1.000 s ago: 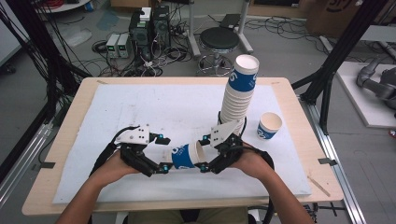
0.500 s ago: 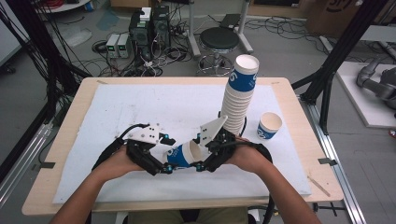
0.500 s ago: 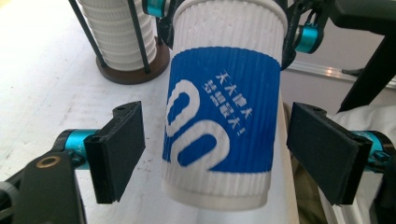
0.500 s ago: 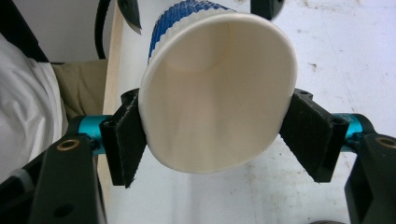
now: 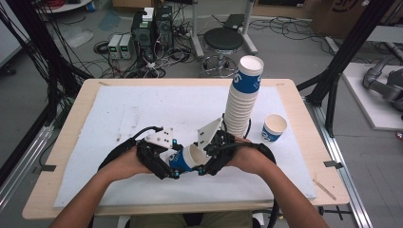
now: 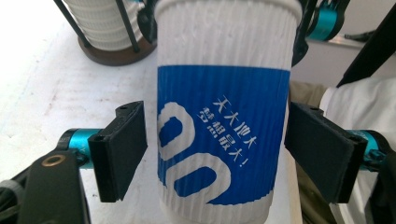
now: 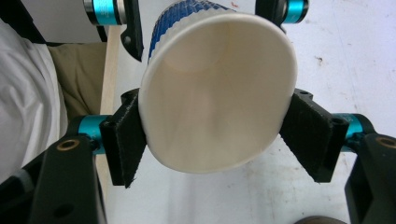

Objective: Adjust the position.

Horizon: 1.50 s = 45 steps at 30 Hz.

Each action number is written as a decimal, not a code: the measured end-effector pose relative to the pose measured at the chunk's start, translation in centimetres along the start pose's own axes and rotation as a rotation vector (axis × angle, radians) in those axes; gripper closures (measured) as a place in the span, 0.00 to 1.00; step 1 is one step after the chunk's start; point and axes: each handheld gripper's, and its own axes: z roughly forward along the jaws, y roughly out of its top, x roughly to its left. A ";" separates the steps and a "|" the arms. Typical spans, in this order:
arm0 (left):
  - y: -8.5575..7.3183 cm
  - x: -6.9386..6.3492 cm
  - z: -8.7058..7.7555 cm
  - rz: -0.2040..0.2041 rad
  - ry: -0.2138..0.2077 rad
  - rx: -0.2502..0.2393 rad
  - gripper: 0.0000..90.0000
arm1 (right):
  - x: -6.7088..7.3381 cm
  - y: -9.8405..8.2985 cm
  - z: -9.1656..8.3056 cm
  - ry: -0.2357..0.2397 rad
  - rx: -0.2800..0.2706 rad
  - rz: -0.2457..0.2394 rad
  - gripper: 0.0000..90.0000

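A white paper cup with a blue band (image 5: 183, 159) is held in the air on its side between my two grippers, low over the table's front middle. My right gripper (image 5: 205, 159) is shut on the cup's rim (image 7: 219, 93), and both pads (image 7: 123, 142) press the open mouth. My left gripper (image 5: 167, 165) is open and straddles the cup's blue body (image 6: 224, 140). One of its pads (image 6: 322, 154) touches the cup, while the other pad (image 6: 119, 149) stands a thin gap away.
A tall stack of the same cups (image 5: 243, 97) leans in a wire holder just behind my right gripper. One single cup (image 5: 273, 127) stands upright to its right. A white mat (image 5: 119, 114) covers the wooden table (image 5: 304, 114), with bare mat at the left and back.
The two grippers have drawn closer together around the cup. The left one slid right and the right one slid left, so the cup now bridges both.
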 end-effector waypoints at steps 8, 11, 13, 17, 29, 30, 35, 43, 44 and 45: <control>0.1 0.1 0.6 -0.004 -0.015 0.039 0.29 | 0.1 0.2 0.2 -0.002 0.035 -0.019 0.31; 0.2 0.1 0.7 -0.009 -0.017 0.054 0.29 | 0.1 0.3 0.4 -0.005 0.053 -0.031 0.31; 0.2 0.2 0.8 -0.006 -0.019 0.068 0.31 | 0.2 0.4 0.6 -0.010 0.064 -0.041 0.31; 0.3 0.2 1.2 -0.001 -0.038 0.095 0.33 | 0.5 0.6 0.8 -0.012 0.097 -0.058 0.31; -0.2 0.1 1.5 -0.003 -0.061 0.061 0.33 | 0.6 0.8 1.0 0.011 0.117 -0.069 0.29; -0.3 0.1 1.6 -0.005 -0.059 0.045 0.33 | 0.5 0.8 0.9 0.014 0.113 -0.061 0.28; -0.9 0.1 1.5 -0.019 -0.069 0.010 0.32 | 0.5 0.7 0.8 0.014 0.087 -0.061 0.24; -2.4 0.6 1.6 -0.071 -0.056 -0.056 0.31 | 0.3 0.5 -1.1 -0.003 -0.053 -0.017 0.24; -2.6 0.6 1.6 -0.081 -0.046 -0.073 0.30 | 0.2 0.4 -1.4 -0.011 -0.076 -0.007 0.24; -2.8 0.7 1.6 -0.094 -0.040 -0.100 0.30 | 0.2 0.3 -1.7 -0.018 -0.098 0.009 0.24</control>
